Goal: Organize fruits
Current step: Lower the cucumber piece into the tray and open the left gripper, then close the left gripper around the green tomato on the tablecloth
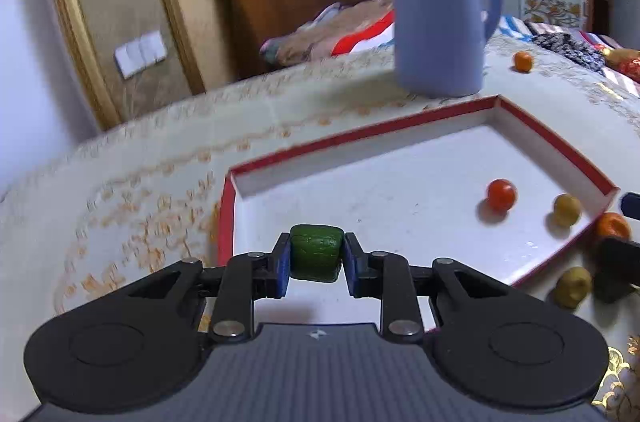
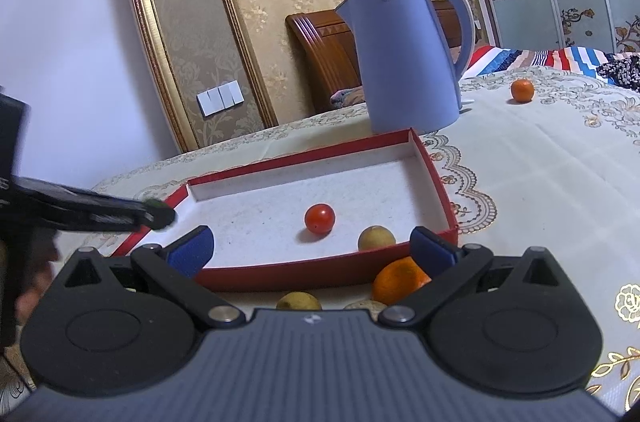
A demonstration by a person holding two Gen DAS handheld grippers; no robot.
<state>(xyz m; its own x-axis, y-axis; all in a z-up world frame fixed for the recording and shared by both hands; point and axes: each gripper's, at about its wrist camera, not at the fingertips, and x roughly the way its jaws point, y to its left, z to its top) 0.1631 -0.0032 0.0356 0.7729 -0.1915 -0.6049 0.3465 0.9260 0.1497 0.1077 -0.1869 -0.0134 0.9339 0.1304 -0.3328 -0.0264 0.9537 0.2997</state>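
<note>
My left gripper (image 1: pixel 316 260) is shut on a short green cucumber piece (image 1: pixel 316 256) and holds it over the near left part of the red-edged white tray (image 1: pixel 400 126). From the right wrist view the same gripper (image 2: pixel 160 212) enters from the left, above the tray's left rim (image 2: pixel 176 200). Inside the tray lie a red tomato (image 1: pixel 501 195) (image 2: pixel 319 218) and a yellow-green fruit (image 1: pixel 566 209) (image 2: pixel 376 237). My right gripper (image 2: pixel 310 248) stands open at the tray's near edge, with an orange (image 2: pixel 398 280) just inside its right finger.
A blue kettle (image 2: pixel 404 58) (image 1: pixel 440 18) stands behind the tray. A second orange (image 2: pixel 522 90) (image 1: pixel 523 61) lies far right on the patterned tablecloth. More small fruits (image 2: pixel 298 301) (image 1: pixel 572 287) lie in front of the tray. A bed and a wall stand beyond the table.
</note>
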